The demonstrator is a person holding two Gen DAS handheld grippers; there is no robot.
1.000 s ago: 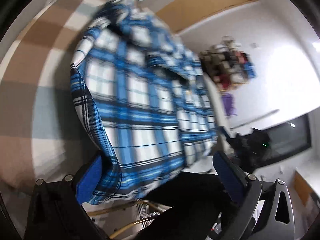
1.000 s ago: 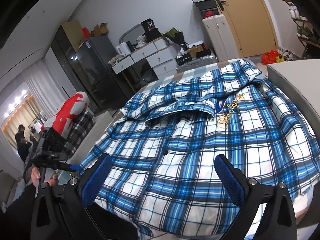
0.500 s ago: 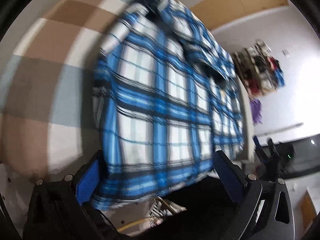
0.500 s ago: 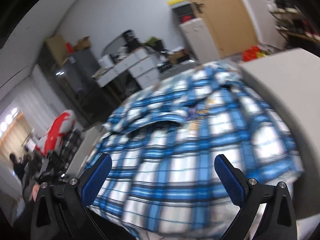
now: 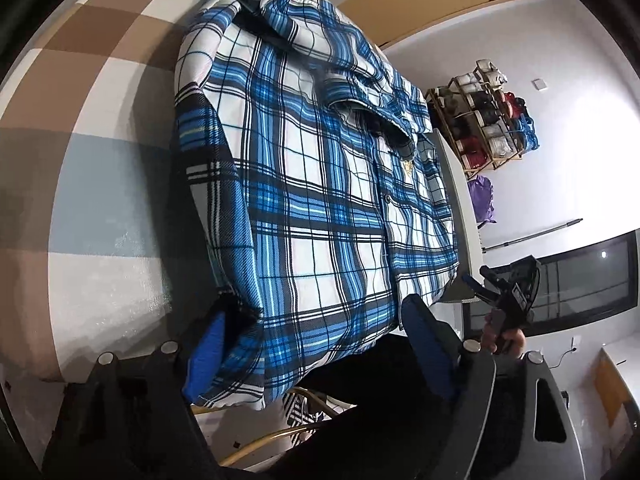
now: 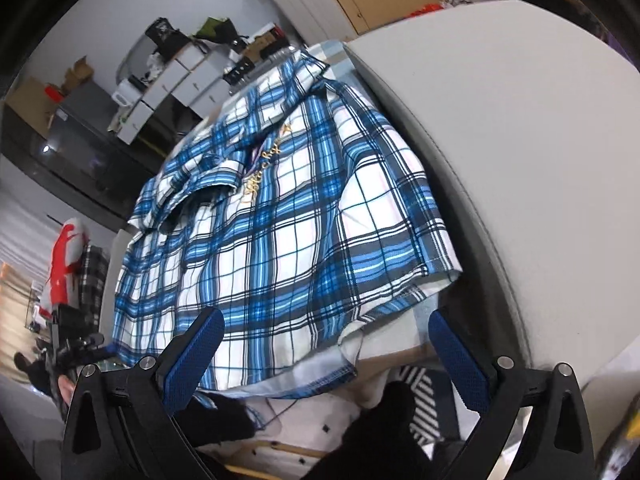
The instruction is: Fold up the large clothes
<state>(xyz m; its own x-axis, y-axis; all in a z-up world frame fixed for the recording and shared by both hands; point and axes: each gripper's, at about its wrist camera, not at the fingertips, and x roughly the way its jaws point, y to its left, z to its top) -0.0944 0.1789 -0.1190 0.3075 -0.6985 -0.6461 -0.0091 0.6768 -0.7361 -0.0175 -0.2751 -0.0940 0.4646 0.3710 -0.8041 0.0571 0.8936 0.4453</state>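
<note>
A blue and white plaid shirt lies front up on a checked cloth, collar at the far end, its hem hanging over the near edge. It also shows in the right wrist view. My left gripper is open at the hem's left corner; the fabric drapes over its left finger. My right gripper is open and empty at the hem's right corner, just short of the cloth edge. The right gripper also shows in the left wrist view.
A grey-white surface borders the shirt on its right. A shoe rack stands by the wall. Drawers and clutter are at the far end. A wooden chair frame and dark trousers are below the near edge.
Both grippers have swung and dropped toward the shirt's hem. The left one now has hem fabric over its left finger. The shirt itself has not moved.
</note>
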